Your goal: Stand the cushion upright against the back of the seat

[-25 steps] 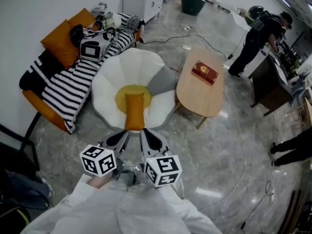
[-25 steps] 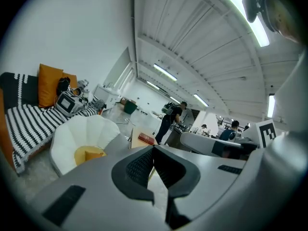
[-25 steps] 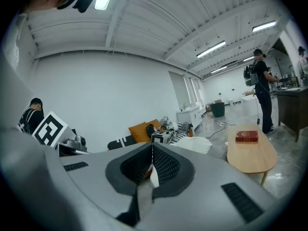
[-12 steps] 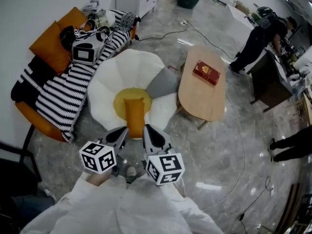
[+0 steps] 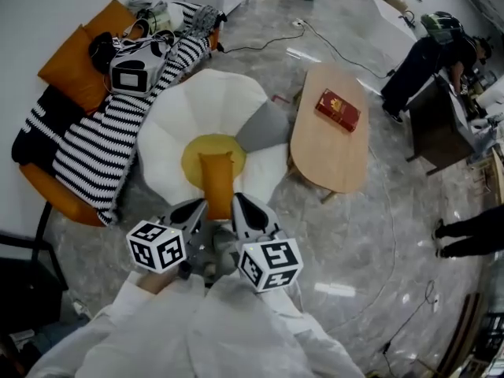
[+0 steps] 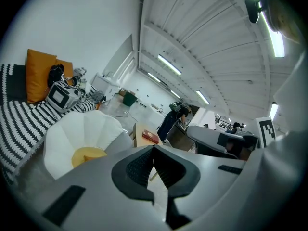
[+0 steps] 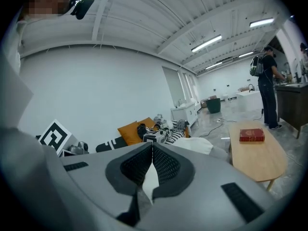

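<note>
An orange cushion (image 5: 215, 181) lies flat on the yellow middle (image 5: 191, 154) of a white petal-shaped seat (image 5: 177, 113) on the floor. My left gripper (image 5: 197, 205) and right gripper (image 5: 239, 201) hang side by side just short of the cushion's near end, one on each side of it, touching nothing. In the left gripper view the left gripper (image 6: 154, 148) has its pads together with nothing between them, and the seat (image 6: 82, 131) lies ahead to the left. The right gripper (image 7: 152, 146) is shut and empty too, with the seat (image 7: 198, 144) beyond it.
A grey cushion (image 5: 264, 126) leans on the seat's right side. An oval wooden table (image 5: 335, 152) with a red book (image 5: 338, 109) stands to the right. A sofa with a striped blanket (image 5: 90, 144) and orange pillow (image 5: 75, 46) is at left. A person (image 5: 429, 57) stands far right.
Both grippers have moved forward together toward the seat, and their tips now flank the orange cushion's near end. Both stayed shut. The cushion has not moved.
</note>
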Available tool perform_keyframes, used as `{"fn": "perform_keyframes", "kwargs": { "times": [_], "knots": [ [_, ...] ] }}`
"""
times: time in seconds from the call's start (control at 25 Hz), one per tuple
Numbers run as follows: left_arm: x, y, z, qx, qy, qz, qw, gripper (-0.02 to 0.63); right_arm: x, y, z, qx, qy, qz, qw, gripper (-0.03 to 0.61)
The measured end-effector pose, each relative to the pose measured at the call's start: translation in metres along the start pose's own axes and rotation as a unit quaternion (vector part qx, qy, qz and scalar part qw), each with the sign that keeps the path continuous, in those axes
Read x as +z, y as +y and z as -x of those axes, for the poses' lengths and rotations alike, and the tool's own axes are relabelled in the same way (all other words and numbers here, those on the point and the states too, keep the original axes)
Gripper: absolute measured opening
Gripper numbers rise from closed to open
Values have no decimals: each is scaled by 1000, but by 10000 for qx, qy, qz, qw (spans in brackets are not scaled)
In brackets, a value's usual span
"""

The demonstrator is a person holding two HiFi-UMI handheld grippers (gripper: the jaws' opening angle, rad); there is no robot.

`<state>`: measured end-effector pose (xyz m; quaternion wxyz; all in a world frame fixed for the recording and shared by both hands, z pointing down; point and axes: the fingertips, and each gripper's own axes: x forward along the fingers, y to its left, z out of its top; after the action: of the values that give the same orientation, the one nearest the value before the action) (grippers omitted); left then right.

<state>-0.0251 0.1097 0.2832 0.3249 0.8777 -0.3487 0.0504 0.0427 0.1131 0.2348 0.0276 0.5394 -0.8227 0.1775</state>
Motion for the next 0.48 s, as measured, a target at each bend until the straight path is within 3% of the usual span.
{"fn": "perform_keyframes", "kwargs": {
  "times": [0.48],
  "knots": [
    [65, 40, -66, 253, -160, -105, 9995, 6, 26, -37, -93, 618, 422, 0, 9972, 12]
  ]
}}
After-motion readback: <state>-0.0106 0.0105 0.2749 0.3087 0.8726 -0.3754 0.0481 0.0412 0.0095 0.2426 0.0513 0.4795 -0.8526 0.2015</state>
